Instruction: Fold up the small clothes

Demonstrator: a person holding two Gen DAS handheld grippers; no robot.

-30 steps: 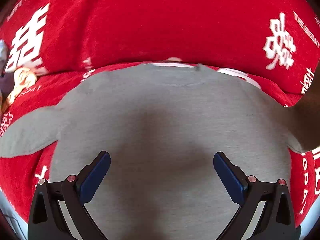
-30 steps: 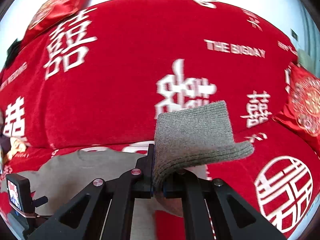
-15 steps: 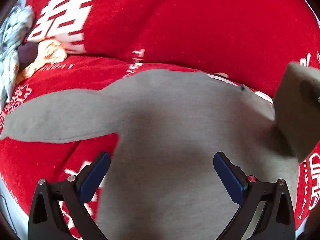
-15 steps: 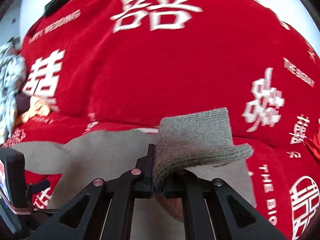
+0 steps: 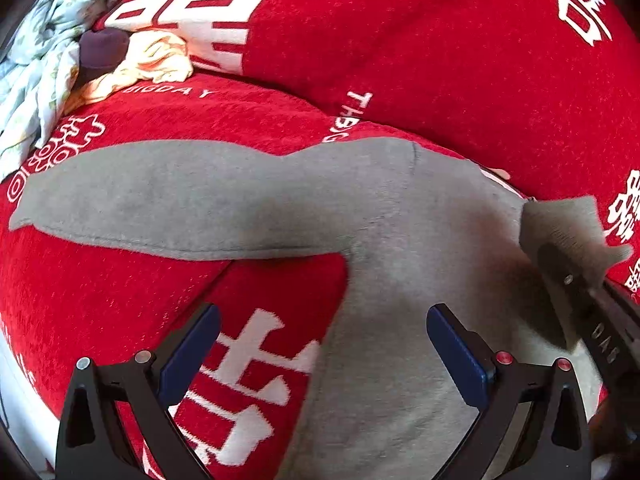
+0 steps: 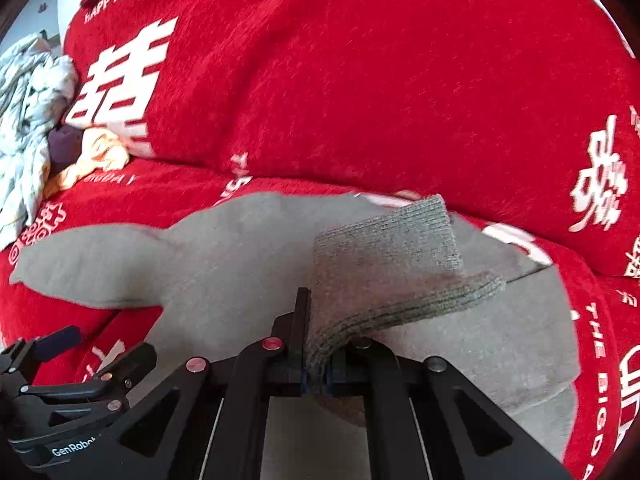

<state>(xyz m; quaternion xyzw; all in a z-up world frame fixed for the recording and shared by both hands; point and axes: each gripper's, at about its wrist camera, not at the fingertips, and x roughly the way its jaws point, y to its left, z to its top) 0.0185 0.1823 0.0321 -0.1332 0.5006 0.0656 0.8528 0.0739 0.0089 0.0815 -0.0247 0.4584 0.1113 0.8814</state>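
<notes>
A small grey sweater (image 5: 400,240) lies flat on the red sofa seat (image 5: 100,300), its left sleeve (image 5: 160,196) stretched out to the left. My left gripper (image 5: 324,344) hovers open above the sweater's left side edge, just below the armpit, with nothing between its blue pads (image 5: 192,352). My right gripper (image 6: 316,368) is shut on the ribbed cuff (image 6: 384,264) of the other sleeve and holds it up over the sweater's body (image 6: 240,248). In the left wrist view that cuff (image 5: 560,224) and the right gripper (image 5: 576,276) show at the right edge. The left gripper (image 6: 96,348) appears at the lower left of the right wrist view.
The sofa's red backrest (image 5: 400,40) with white characters rises behind the sweater. At the far left lies a heap of other clothes: a pale floral cloth (image 5: 40,40), a dark maroon piece (image 5: 102,50) and a yellow garment (image 5: 152,60).
Both grippers have moved left. The right one has carried the cuff lower and in over the sweater's body. The left one now stands over the left side edge, with the left sleeve fully in view.
</notes>
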